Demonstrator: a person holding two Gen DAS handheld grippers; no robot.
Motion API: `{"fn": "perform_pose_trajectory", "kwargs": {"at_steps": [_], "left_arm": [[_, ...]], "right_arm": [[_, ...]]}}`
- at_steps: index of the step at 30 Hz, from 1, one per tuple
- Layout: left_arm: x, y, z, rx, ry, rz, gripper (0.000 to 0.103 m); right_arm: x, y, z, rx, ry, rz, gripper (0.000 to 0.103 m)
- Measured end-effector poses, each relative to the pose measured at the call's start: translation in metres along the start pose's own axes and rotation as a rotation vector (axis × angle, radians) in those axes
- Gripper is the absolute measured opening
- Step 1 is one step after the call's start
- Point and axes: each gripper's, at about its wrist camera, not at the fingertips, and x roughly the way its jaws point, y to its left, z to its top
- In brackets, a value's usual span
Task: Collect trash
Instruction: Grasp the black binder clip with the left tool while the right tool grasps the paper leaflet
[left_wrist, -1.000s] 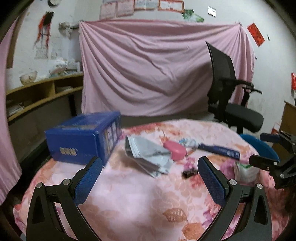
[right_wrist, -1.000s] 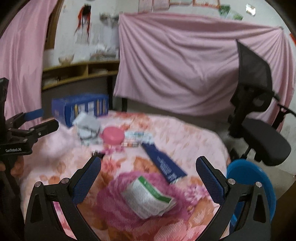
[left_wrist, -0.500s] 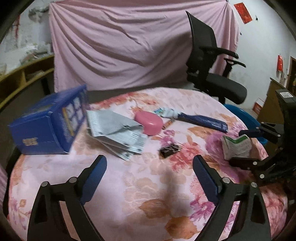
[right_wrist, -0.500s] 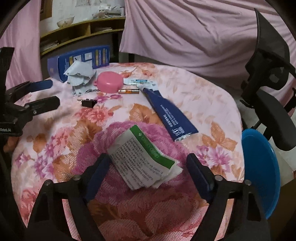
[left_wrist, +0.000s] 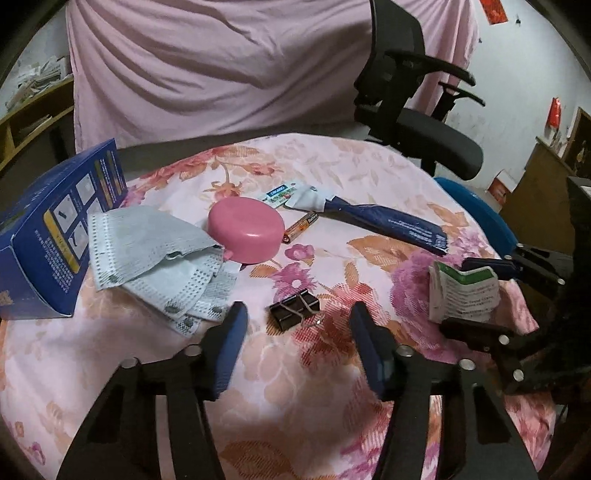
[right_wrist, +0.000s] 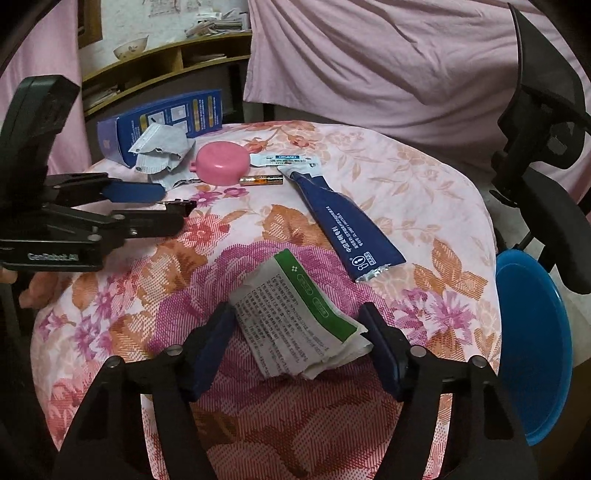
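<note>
On the floral tablecloth (left_wrist: 332, 424) my left gripper (left_wrist: 297, 326) is open, its fingers either side of a black binder clip (left_wrist: 294, 309). My right gripper (right_wrist: 297, 328) is open around a crumpled white leaflet with a green stripe (right_wrist: 295, 325), which also shows in the left wrist view (left_wrist: 461, 291). Other litter: grey face masks (left_wrist: 155, 258), a blue wrapper (right_wrist: 343, 236), a battery (right_wrist: 260, 180), a small white packet (right_wrist: 284, 159).
A blue box (left_wrist: 48, 229) lies at the table's left. A pink round case (left_wrist: 245, 229) sits mid-table. A blue bin (right_wrist: 532, 343) stands off the table's right edge, beside a black office chair (left_wrist: 417, 122). Pink sheets hang behind.
Both grippers have come down and forward to the table. The left now brackets the binder clip, the right now brackets the leaflet. Both have narrowed somewhat.
</note>
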Motion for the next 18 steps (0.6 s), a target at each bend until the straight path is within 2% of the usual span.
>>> {"fn": "perform_pose_trajectory", "kwargs": {"at_steps": [4,7,8,9,18], "left_arm": [[0.0057,-0.0001,0.0040,-0.008,0.014,0.024,0.035],[0.0082,-0.0010,0.0049,-0.006,0.020,0.048,0.025],[0.0091,-0.0004,0.0057,-0.003,0.020,0.050,0.025],[0.0085,-0.0006,0.0053,-0.002,0.018,0.051,0.025],[-0.0003,-0.0015,-0.0016,-0.021,0.005,0.054,0.025]], "right_arm": [[0.0003,-0.0009,0.0008,0.003,-0.002,-0.004,0.066],[-0.0002,-0.0030,0.0015,0.011,-0.008,-0.004,0.059],[-0.0004,-0.0038,0.0020,0.015,-0.011,-0.003,0.050],[-0.0004,-0.0048,0.0024,0.020,-0.013,-0.002,0.045],[-0.0006,-0.0049,0.0030,0.017,-0.014,0.026,0.047]]}}
